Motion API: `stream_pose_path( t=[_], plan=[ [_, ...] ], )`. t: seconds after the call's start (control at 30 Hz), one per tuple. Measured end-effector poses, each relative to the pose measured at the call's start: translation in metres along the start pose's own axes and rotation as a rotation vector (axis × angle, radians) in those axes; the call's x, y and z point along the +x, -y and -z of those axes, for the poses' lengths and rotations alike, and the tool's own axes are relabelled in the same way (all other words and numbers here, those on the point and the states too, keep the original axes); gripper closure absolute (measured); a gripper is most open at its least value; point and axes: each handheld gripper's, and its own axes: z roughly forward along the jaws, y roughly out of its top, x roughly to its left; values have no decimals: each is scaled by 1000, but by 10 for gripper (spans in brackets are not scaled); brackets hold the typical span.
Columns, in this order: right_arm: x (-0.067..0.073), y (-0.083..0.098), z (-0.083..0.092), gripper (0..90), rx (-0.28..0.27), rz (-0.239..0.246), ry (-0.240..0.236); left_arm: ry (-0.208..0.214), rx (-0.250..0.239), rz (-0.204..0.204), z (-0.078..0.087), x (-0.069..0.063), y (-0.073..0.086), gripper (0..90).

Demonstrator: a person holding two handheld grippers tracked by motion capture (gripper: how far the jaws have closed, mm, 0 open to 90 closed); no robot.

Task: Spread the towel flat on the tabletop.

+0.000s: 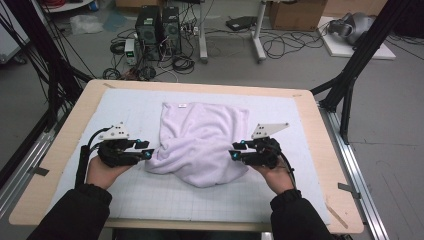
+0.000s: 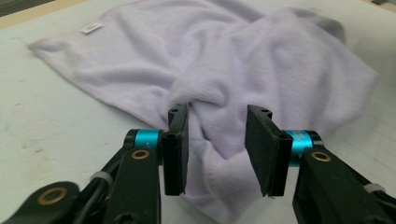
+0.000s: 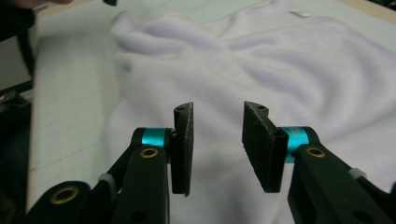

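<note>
A pale lilac towel lies crumpled on the white gridded mat, its near part bunched into folds and a small white label at its far edge. My left gripper sits at the towel's left near corner. In the left gripper view it is open, with a towel fold lying in the gap and the pads not pressing it. My right gripper is at the towel's right near side. In the right gripper view it stands open above the towel, nothing pinched.
The mat covers a wooden table with rounded corners. Beyond the far edge, on the floor, stand two computer towers, loose cables and a cardboard box. Black frame struts rise at both sides of the table.
</note>
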Motion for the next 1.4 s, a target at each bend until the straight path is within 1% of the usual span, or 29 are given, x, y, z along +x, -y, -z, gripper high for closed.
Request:
stream_pose_path(
  t=[0.07, 0.1, 0.17, 0.2, 0.23, 0.3, 0.37, 0.47, 0.5, 0.53, 0.57, 0.63, 0.7, 0.73, 0.8, 0.83, 0.87, 0.97, 1.03, 1.07, 1.1, 1.13, 1.17, 1.2, 1.23, 1.27, 1.33, 1.37, 1.4],
  plan=[
    [11, 3, -4, 576, 22, 22, -21, 23, 11, -13, -3, -6, 3, 562],
    [17, 6, -6, 549, 22, 36, -33, 26, 21, -21, -6, -8, 6, 548],
    [24, 10, -11, 511, 28, 36, -49, 39, 50, -30, -12, -10, 10, 539],
    [26, 14, -14, 502, 31, 42, -58, 46, 65, -28, -17, -11, 14, 536],
    [29, 18, -19, 496, 48, 41, -71, 49, 76, -29, -20, -11, 16, 531],
    [31, 23, -28, 484, 77, 46, -77, 53, 100, -34, -28, -11, 20, 530],
    [31, 28, -39, 480, 120, 38, -88, 40, 135, -40, -39, -12, 22, 536],
    [29, 32, -53, 514, 171, 32, -81, 24, 181, -51, -53, -14, 24, 582],
    [27, 34, -60, 547, 201, 32, -75, 18, 188, -54, -57, -15, 24, 629],
    [26, 35, -63, 597, 211, 30, -75, 16, 207, -62, -61, -15, 24, 669],
    [24, 36, -65, 642, 204, 31, -83, 8, 208, -66, -64, -17, 23, 710],
    [21, 36, -65, 724, 190, 29, -97, 6, 215, -73, -64, -19, 22, 768],
    [20, 36, -64, 780, 190, 28, -110, -1, 213, -79, -60, -20, 21, 813],
    [22, 35, -62, 795, 194, 44, -97, -1, 206, -85, -57, -21, 20, 826],
    [27, 32, -57, 804, 184, 76, -87, -5, 175, -90, -47, -24, 19, 837],
    [29, 31, -53, 805, 177, 78, -91, -3, 153, -79, -41, -25, 19, 839],
    [31, 29, -49, 806, 155, 86, -93, -7, 139, -75, -33, -27, 19, 841],
    [37, 21, -29, 809, 106, 104, -84, -15, 104, -79, -15, -33, 18, 844],
    [40, 14, -15, 811, 81, 116, -76, -13, 67, -76, -1, -38, 16, 846],
    [41, 9, -8, 812, 65, 126, -73, -14, 49, -85, 8, -42, 13, 846],
    [44, 4, 0, 812, 50, 133, -70, -13, 38, -86, 10, -44, 12, 846],
    [45, 1, 3, 812, 43, 138, -69, -8, 23, -99, 19, -48, 7, 846],
    [49, -6, 12, 813, 34, 158, -66, -8, 15, -105, 24, -50, 5, 847],
    [51, -11, 15, 812, 33, 180, -61, -6, 0, -110, 29, -53, 0, 847],
    [52, -17, 20, 812, 33, 206, -48, -1, -8, -109, 32, -54, -3, 846],
    [51, -22, 24, 812, 28, 214, -38, -3, -18, -108, 33, -54, -6, 846],
    [47, -29, 25, 811, 22, 213, -26, -17, -15, -111, 29, -52, -10, 845],
    [41, -31, 23, 810, 26, 202, -18, -24, -13, -101, 23, -47, -12, 845],
    [32, -32, 17, 809, 34, 189, -4, -43, -4, -97, 16, -42, -13, 845]
  ],
)
